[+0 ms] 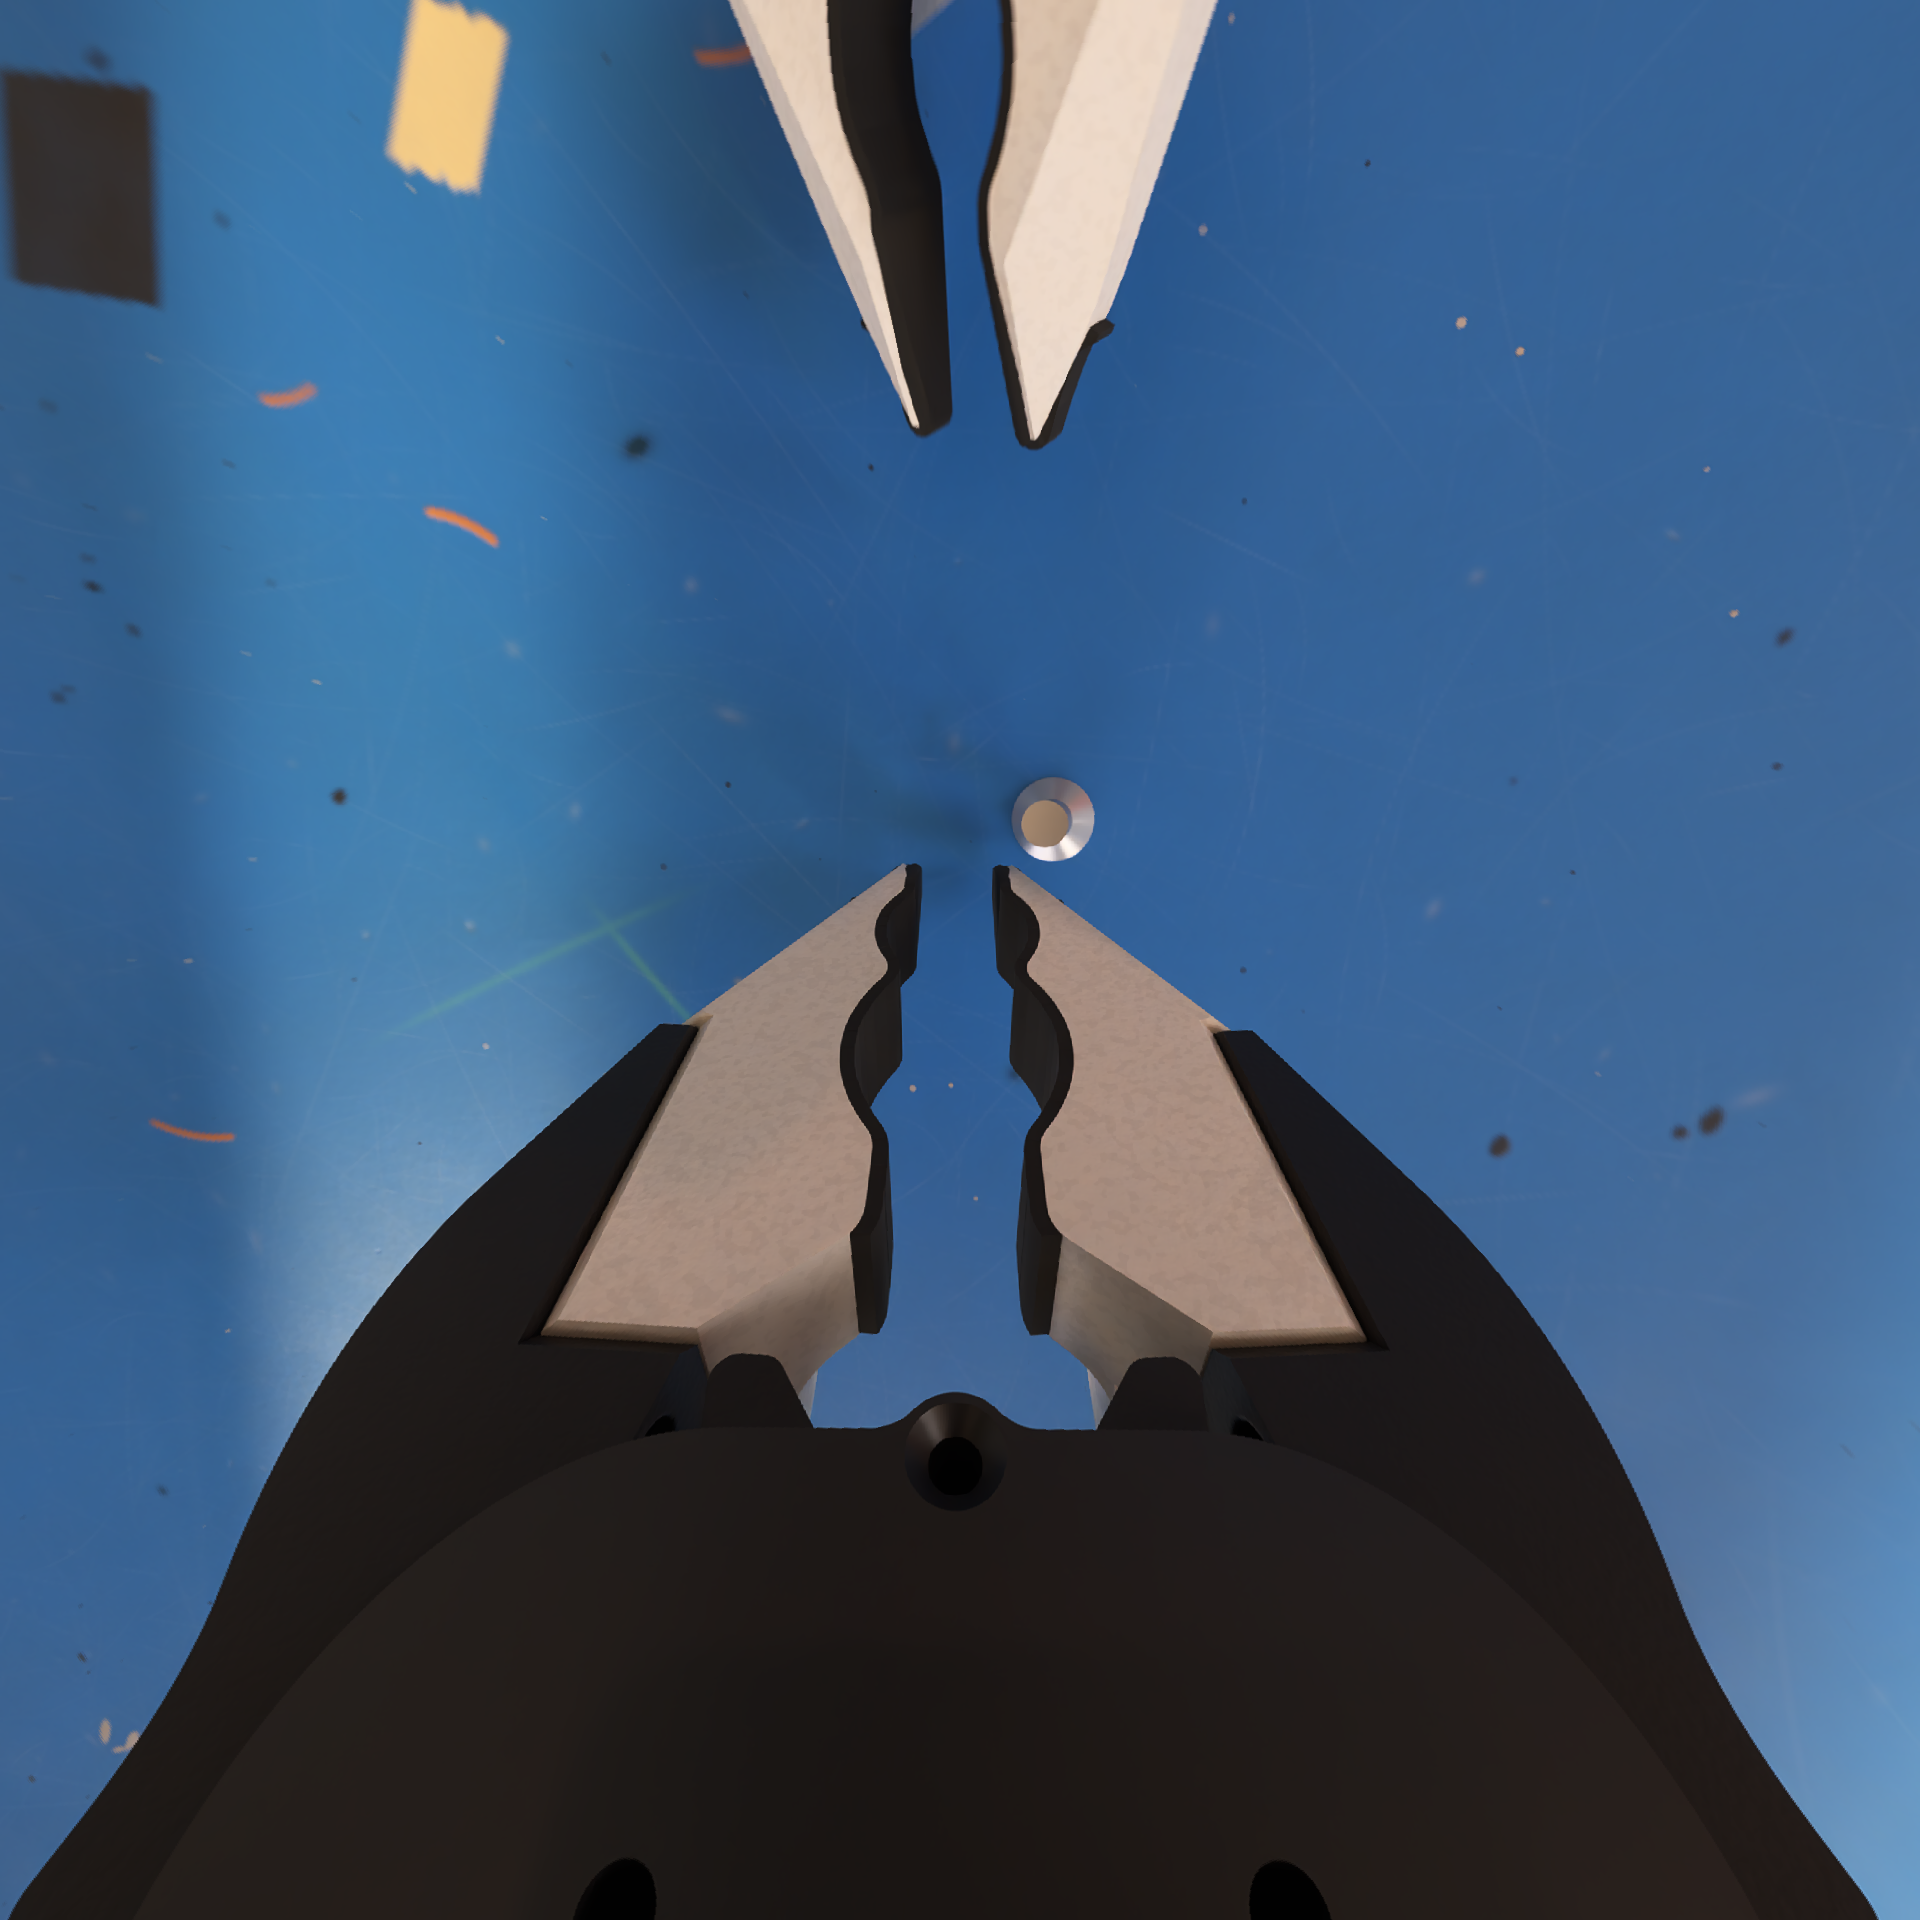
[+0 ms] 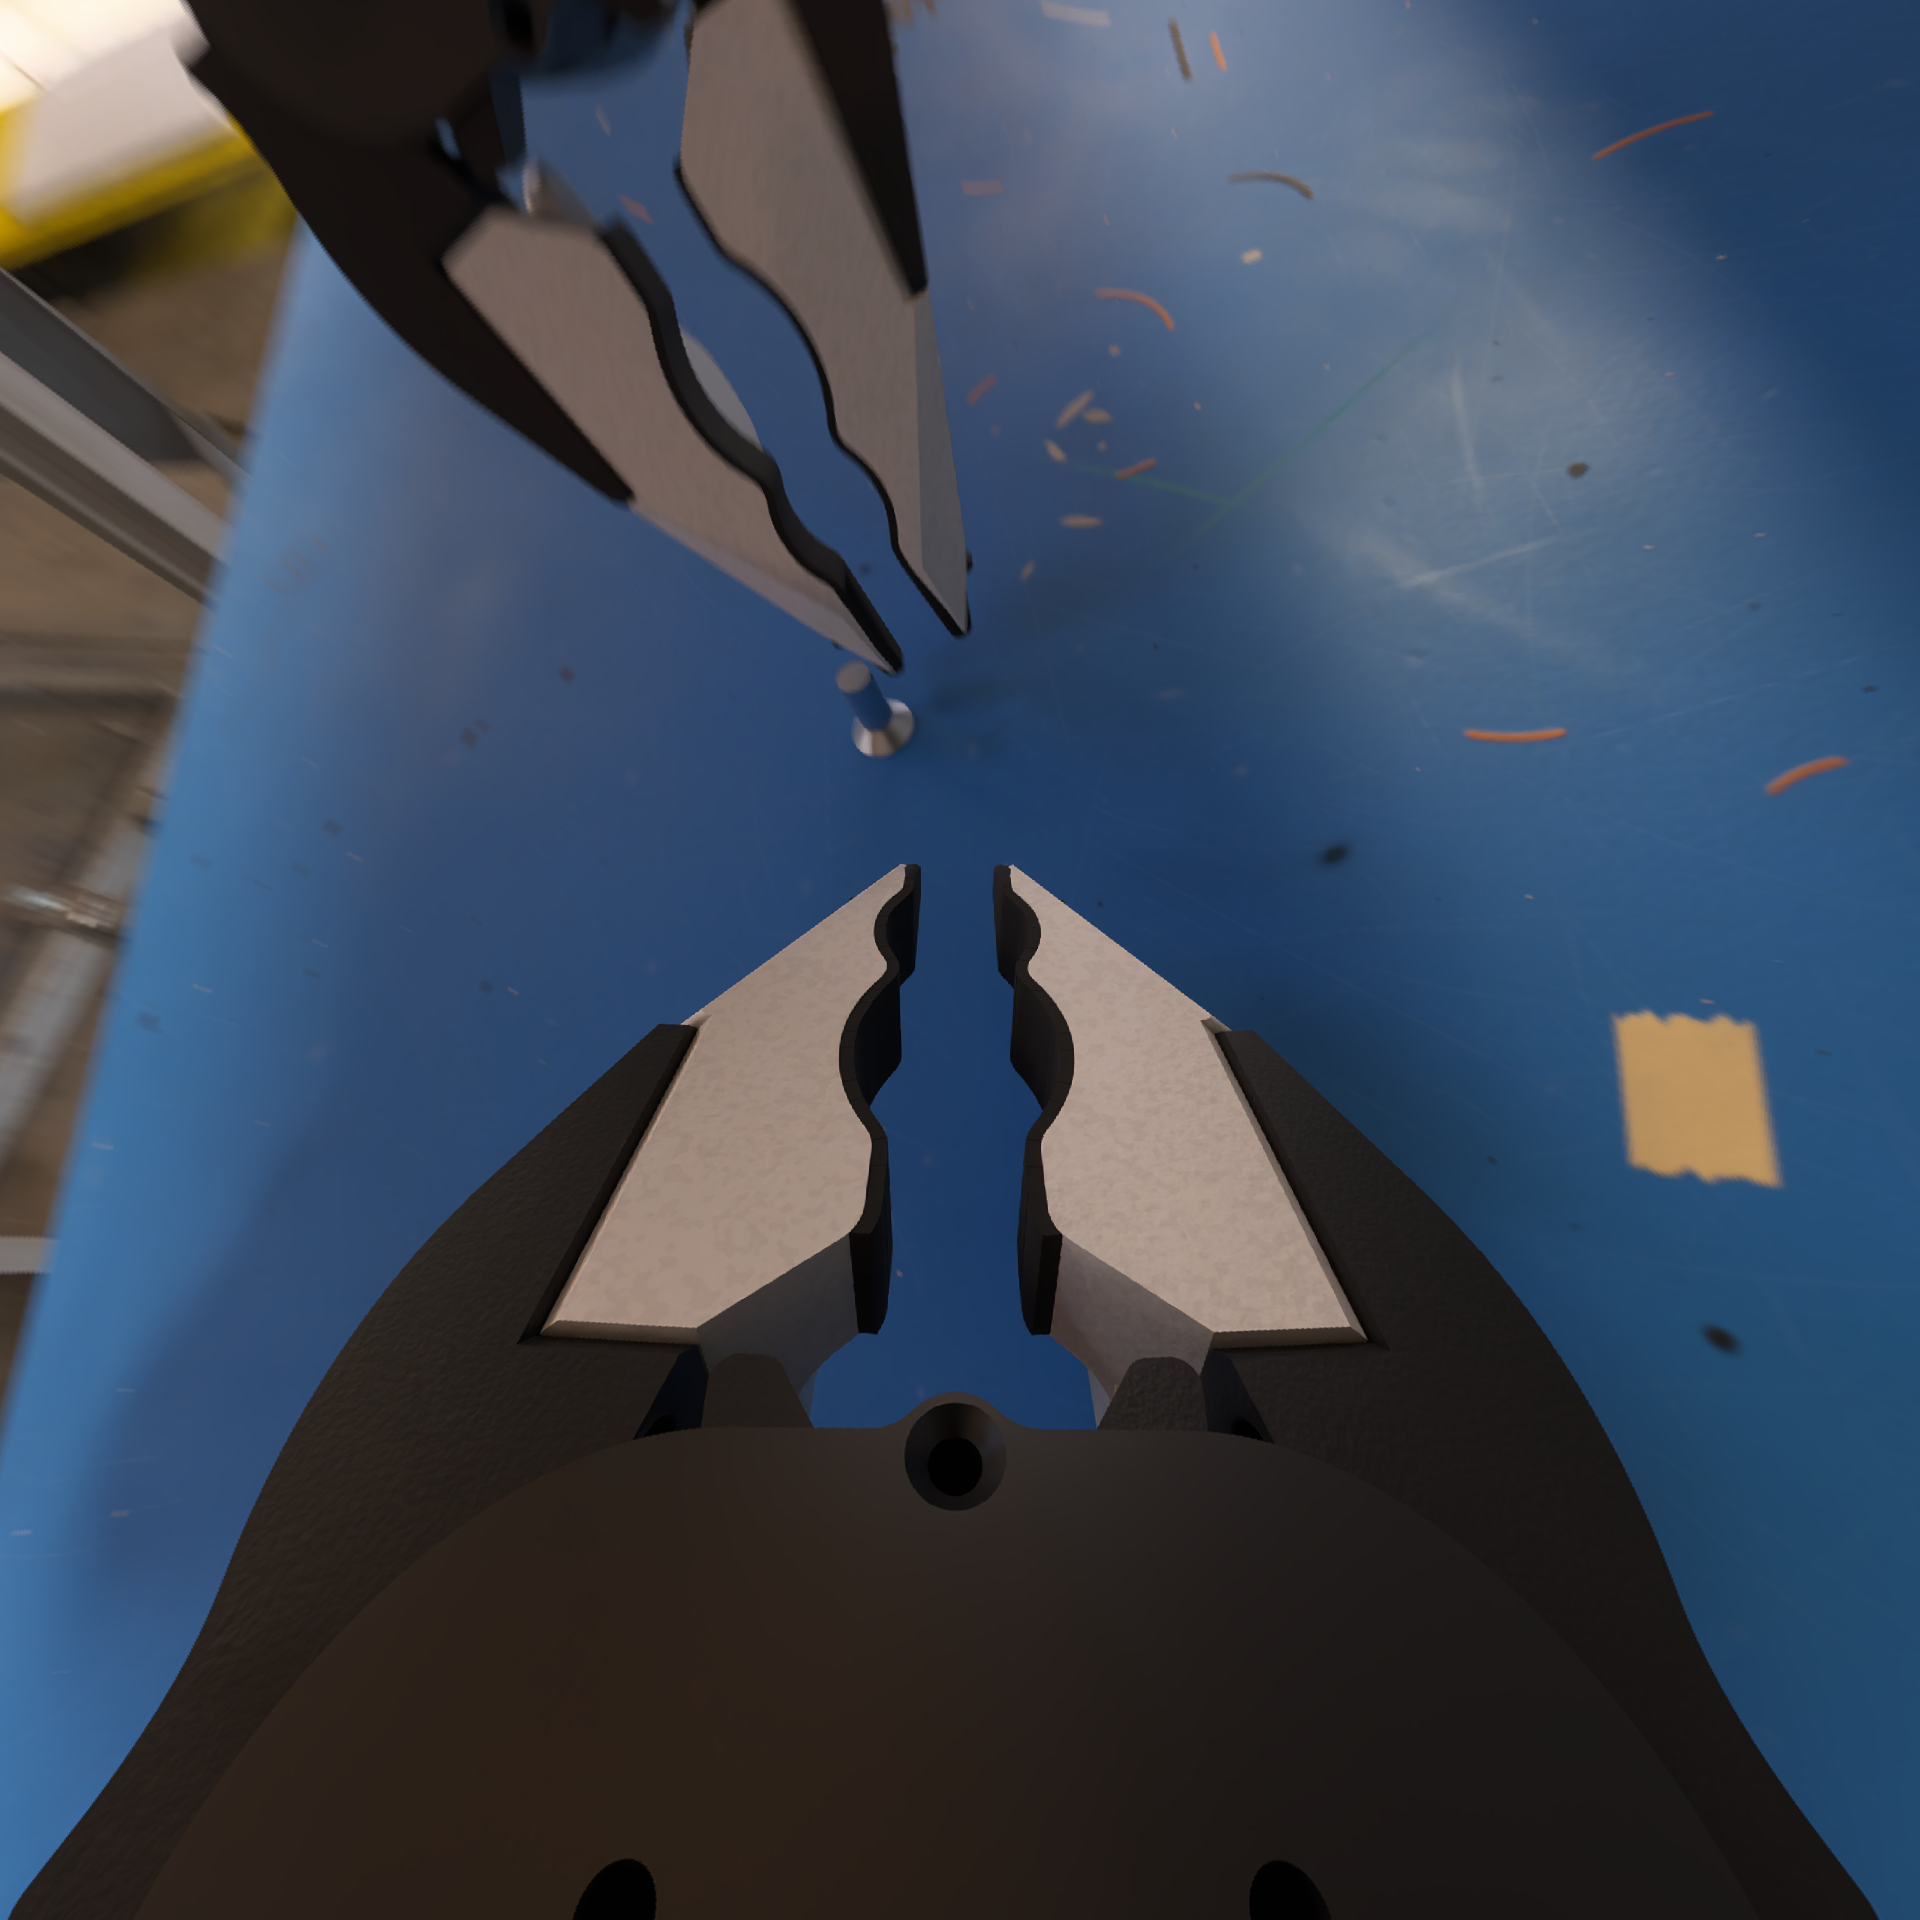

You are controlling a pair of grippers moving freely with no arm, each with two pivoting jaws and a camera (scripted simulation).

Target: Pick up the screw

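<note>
A small silver screw (image 1: pixel 1052 820) stands on its flat head on the blue table (image 1: pixel 1455 727), shaft pointing up. In the right wrist view the screw (image 2: pixel 878 712) is ahead of my right gripper (image 2: pixel 956 868), which hangs above the table, empty, with a narrow gap between its fingers. My left gripper (image 1: pixel 956 868) points down at the table with the same narrow gap and is empty. Its tips sit just left of the screw. From the right wrist view the left gripper (image 2: pixel 925 646) hangs right beside the shaft's top. The right gripper (image 1: pixel 980 434) shows beyond the screw.
A tan tape patch (image 1: pixel 447 99) (image 2: pixel 1696 1099) and a black patch (image 1: pixel 83 187) lie flat on the table. Orange shavings (image 2: pixel 1515 735) and dark specks are scattered about. The table's edge (image 2: pixel 260 520) runs along the left, with a metal rail (image 2: pixel 94 447) and a yellow-white object (image 2: pixel 104 135) beyond.
</note>
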